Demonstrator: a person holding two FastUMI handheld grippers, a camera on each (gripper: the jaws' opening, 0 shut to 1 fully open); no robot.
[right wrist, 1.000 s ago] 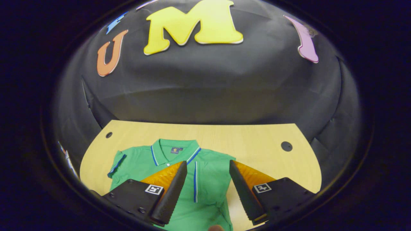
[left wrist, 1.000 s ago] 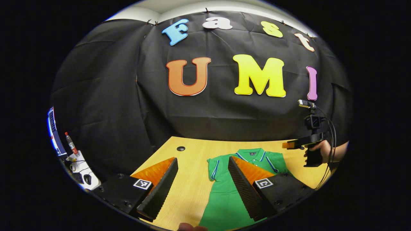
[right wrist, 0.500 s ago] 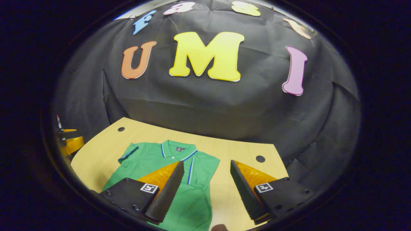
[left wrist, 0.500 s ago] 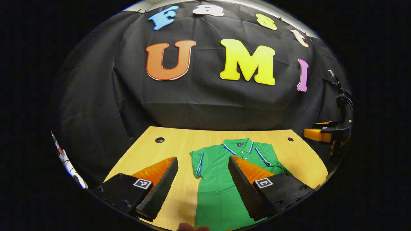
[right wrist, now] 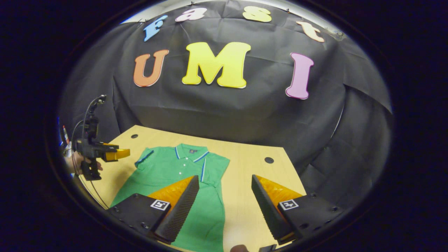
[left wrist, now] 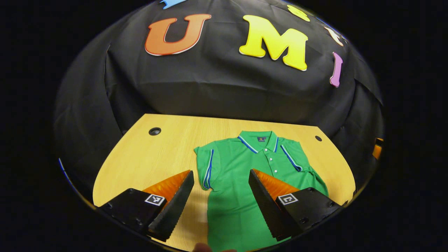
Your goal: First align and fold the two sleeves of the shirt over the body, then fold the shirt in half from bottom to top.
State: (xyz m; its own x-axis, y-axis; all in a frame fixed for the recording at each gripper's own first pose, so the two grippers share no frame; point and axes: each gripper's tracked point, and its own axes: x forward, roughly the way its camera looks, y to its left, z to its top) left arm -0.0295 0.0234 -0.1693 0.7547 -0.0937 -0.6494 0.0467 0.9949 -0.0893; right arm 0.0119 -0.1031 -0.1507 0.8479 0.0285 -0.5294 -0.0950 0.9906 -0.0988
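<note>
The green shirt (left wrist: 245, 175) lies flat on the counter (left wrist: 147, 157), collar toward the wall, its long axis running away from both grippers, with the left gripper (left wrist: 220, 196) and right gripper (right wrist: 224, 206) hovering spread and empty above its lower half.

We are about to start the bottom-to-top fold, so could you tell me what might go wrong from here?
1. On the shirt, the sleeve on one side lies folded in, but the other sleeve looks bunched at the edge; folding now may trap an uneven lump.
2. Both the left gripper and the right gripper hang open above the table, near the shirt's side edges, not its hem; a grasp there could skew the fold.
</note>
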